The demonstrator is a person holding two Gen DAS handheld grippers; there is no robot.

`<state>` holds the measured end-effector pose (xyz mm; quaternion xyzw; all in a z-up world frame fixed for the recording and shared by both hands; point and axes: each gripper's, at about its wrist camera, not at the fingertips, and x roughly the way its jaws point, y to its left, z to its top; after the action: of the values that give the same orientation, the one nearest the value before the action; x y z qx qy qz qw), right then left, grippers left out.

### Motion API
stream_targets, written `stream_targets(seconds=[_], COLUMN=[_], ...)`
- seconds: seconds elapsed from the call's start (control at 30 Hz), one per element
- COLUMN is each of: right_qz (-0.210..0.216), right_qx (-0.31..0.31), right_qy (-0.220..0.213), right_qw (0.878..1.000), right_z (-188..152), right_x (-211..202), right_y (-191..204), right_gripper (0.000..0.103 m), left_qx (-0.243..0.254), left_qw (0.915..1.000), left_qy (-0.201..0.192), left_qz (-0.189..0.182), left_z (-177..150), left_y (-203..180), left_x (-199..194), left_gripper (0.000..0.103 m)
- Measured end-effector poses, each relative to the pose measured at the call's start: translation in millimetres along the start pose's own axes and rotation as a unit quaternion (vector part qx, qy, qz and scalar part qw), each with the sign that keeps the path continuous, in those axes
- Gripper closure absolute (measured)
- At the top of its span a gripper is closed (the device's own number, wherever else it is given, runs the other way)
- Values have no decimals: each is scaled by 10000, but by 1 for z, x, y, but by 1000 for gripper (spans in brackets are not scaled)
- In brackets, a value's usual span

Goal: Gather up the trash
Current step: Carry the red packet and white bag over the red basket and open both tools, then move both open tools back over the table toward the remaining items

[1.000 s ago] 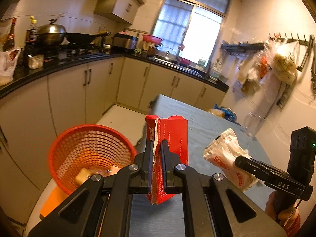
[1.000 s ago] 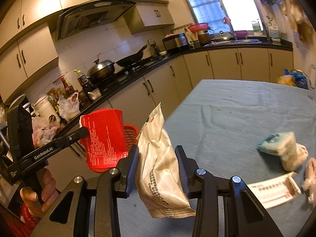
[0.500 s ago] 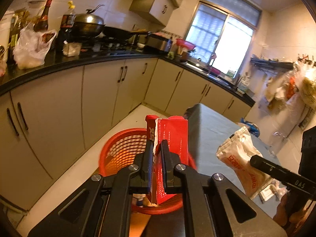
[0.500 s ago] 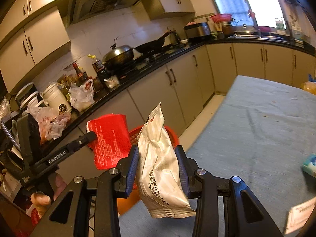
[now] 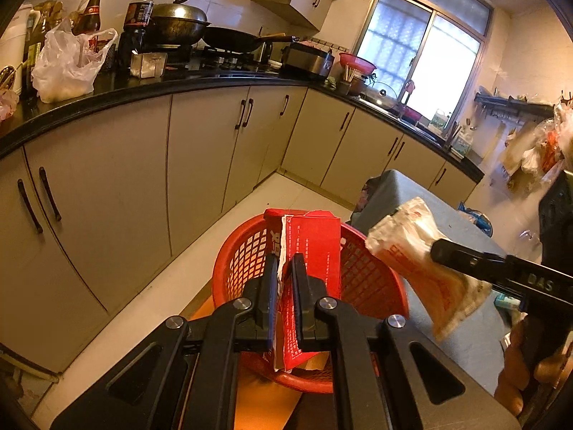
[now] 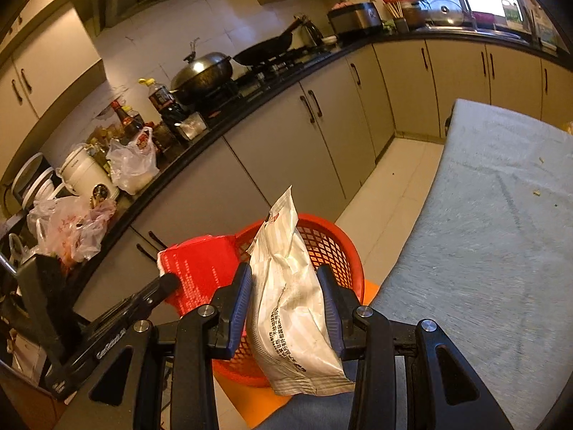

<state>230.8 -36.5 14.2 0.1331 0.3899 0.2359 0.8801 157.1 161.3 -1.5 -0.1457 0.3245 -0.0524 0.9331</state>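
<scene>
My left gripper (image 5: 284, 268) is shut on a torn red carton (image 5: 315, 251) and holds it upright over the red mesh trash basket (image 5: 372, 283). My right gripper (image 6: 286, 283) is shut on a crumpled white snack bag (image 6: 290, 294) and holds it above the basket (image 6: 333, 247), near its table side. In the left wrist view the white bag (image 5: 415, 261) hangs at the right, beside the basket rim. In the right wrist view the red carton (image 6: 200, 268) sits left of the bag, in the left gripper's fingers.
The basket stands on the tiled floor (image 5: 154, 301) on an orange mat (image 6: 261, 405), between the grey-covered table (image 6: 494, 233) and the beige cabinets (image 5: 118, 186). The black counter (image 5: 107, 89) holds bottles, bags, pots and a wok.
Both grippers have moved off the table toward the basket, each keeping its item. The basket now lies right under the red carton and the white bag.
</scene>
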Motion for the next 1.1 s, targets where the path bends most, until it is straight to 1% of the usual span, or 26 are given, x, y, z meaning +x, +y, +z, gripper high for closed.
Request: stream_targets(seconds=[0.13, 0.33, 0.67, 0.73, 0.8, 0.87, 0.97, 1.07, 1.1], right_qz=[-29, -72, -64, -48, -58, -80, -79, -163, -160], right_qx=[85, 120, 180, 186, 150, 149, 178, 185, 214], right_qy=[107, 142, 137, 105, 45, -9, -49, -117, -133], right_qw=[9999, 9998, 9997, 9998, 9999, 9999, 9998, 9996, 9996], right_z=[-2, -1, 0, -1, -2, -4, -7, -12, -14], right_x=[16, 29, 30, 25, 18, 12, 2, -10, -13], right_y=[-4, -6, -9, -10, -9, -10, -11, -14, -16], right_gripper=[62, 60, 59, 59, 59, 58, 56, 51, 50], left_qx=[76, 139, 102, 66, 41, 50, 62, 114, 124], left_qw=[10000, 9998, 9999, 9999, 9999, 9999, 9998, 9996, 9995], left_qy=[51, 84, 96, 84, -1, -75, -139, -188, -210], left_qz=[29, 68, 86, 82, 107, 147, 161, 200, 219], left_z=[-4, -6, -5, -6, -6, -6, -7, -10, -12], left_y=[-5, -7, -7, -7, -7, -9, -14, -22, -24], left_x=[5, 10, 12, 10, 4, -2, -10, -17, -19], left_gripper=[96, 96, 94, 86, 72, 66, 63, 54, 53])
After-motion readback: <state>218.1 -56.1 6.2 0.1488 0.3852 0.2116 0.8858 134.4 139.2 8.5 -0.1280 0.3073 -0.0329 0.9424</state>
